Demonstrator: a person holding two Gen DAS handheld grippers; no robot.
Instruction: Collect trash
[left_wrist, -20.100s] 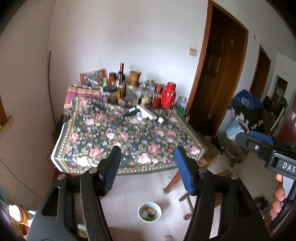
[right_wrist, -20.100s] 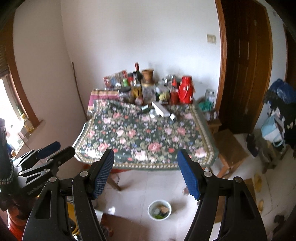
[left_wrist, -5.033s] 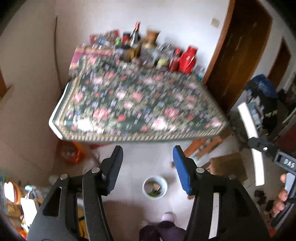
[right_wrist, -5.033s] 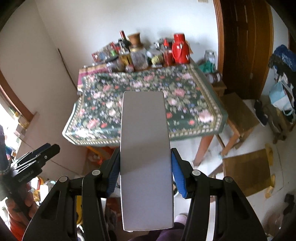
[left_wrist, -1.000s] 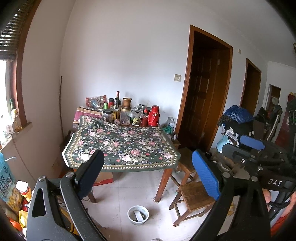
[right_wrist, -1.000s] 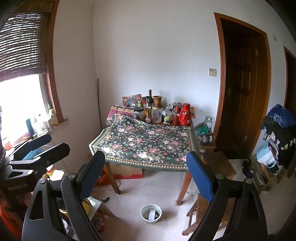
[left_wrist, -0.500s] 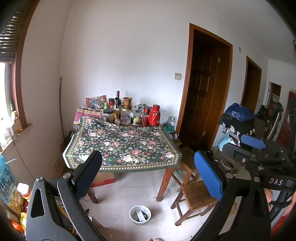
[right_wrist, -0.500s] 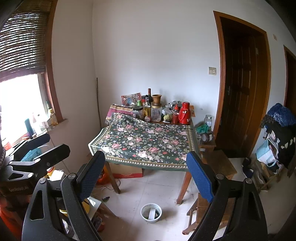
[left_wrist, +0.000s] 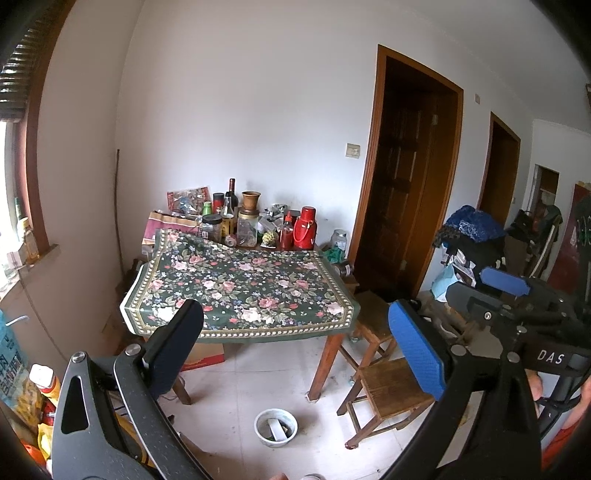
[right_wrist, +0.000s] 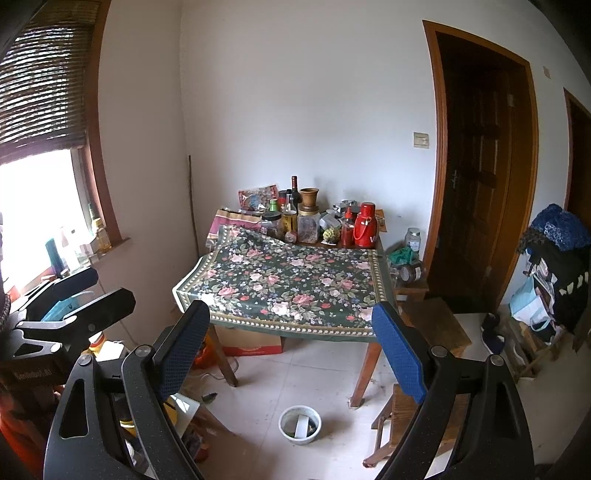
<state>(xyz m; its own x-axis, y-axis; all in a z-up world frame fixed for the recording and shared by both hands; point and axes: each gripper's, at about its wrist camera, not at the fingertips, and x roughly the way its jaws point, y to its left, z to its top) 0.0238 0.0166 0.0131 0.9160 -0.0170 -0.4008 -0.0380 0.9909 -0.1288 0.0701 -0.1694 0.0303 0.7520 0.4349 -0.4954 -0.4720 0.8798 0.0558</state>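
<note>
A small white bucket (left_wrist: 275, 427) stands on the tiled floor in front of the table; a white flat box stands on end inside it with other scraps. It also shows in the right wrist view (right_wrist: 299, 424). My left gripper (left_wrist: 295, 347) is open and empty, held well back from the table. My right gripper (right_wrist: 291, 345) is open and empty too. The table (left_wrist: 207, 334) wears a dark floral cloth; no loose trash shows on the cloth.
Bottles, jars and a red thermos (left_wrist: 305, 228) crowd the table's far edge. Two wooden stools (left_wrist: 384, 391) stand right of the table. A cardboard box (right_wrist: 247, 345) sits under it. Dark doors (left_wrist: 406, 206) are at right, clutter by the window wall at left.
Both grippers have drifted slightly; the view of the room has shifted a little. Both stay open and empty. The bucket and the table have not moved.
</note>
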